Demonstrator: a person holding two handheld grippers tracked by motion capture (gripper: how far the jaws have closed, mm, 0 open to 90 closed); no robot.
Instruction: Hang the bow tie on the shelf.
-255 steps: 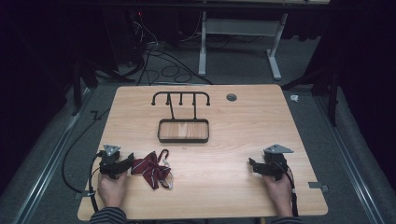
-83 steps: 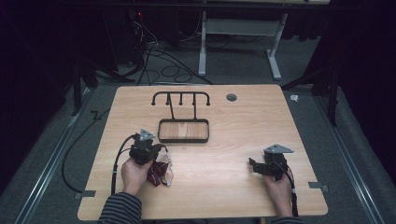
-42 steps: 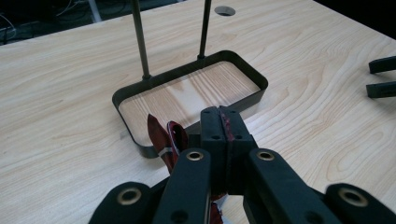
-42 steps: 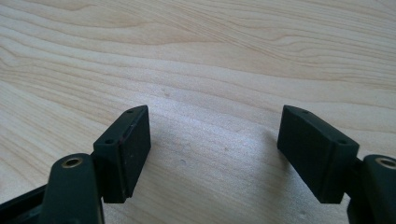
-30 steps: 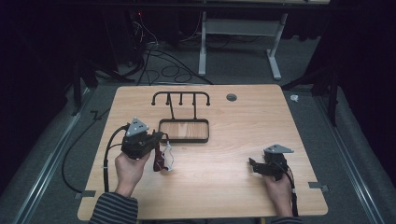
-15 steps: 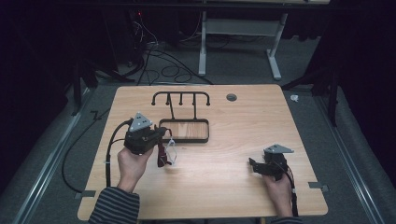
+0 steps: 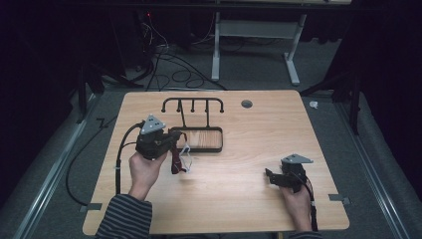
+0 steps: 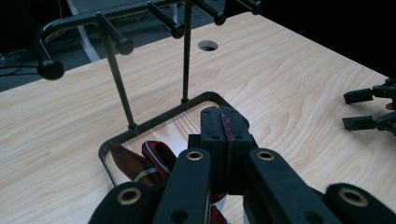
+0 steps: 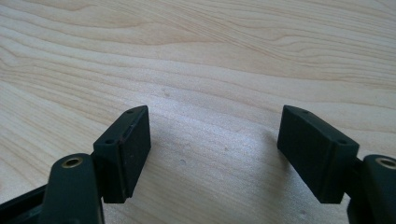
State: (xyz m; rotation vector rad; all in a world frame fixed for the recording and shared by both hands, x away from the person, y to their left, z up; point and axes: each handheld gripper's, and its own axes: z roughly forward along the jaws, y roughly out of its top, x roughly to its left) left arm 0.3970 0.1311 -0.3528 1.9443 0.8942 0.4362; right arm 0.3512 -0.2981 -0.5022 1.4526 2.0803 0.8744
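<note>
Dark red cloth [image 7: 175, 160] with pale stripes and a white tag hangs from the left hand-held gripper [image 7: 171, 138], lifted clear of the table [image 7: 249, 204]. In the high view it dangles just in front of the rack's near left corner. In the left gripper view the two black jaws are pressed together with a thin line of the red fabric [image 8: 227, 125] pinched between the pads, and the rest of the cloth droops below them, over the rack's base. The left hand [image 7: 144, 169] grips the tool from below, with a striped sleeve [image 7: 124, 219] behind it and a cable [image 7: 119, 159] looping back toward the person.

The black metal rack [image 7: 193, 124] stands near the middle of the table: a rectangular base frame around a wooden panel, two thin uprights, and a top bar with several short pegs ending in knobs. A round grommet hole [image 7: 246, 103] sits in the table well beyond it, to the right.

The right hand-held gripper [image 7: 271, 177] rests low at the near right of the table, well apart from the rack and the cloth. Its jaws stand wide apart with only bare wood grain between them, holding nothing. The right hand [image 7: 298, 201] lies behind it.
</note>
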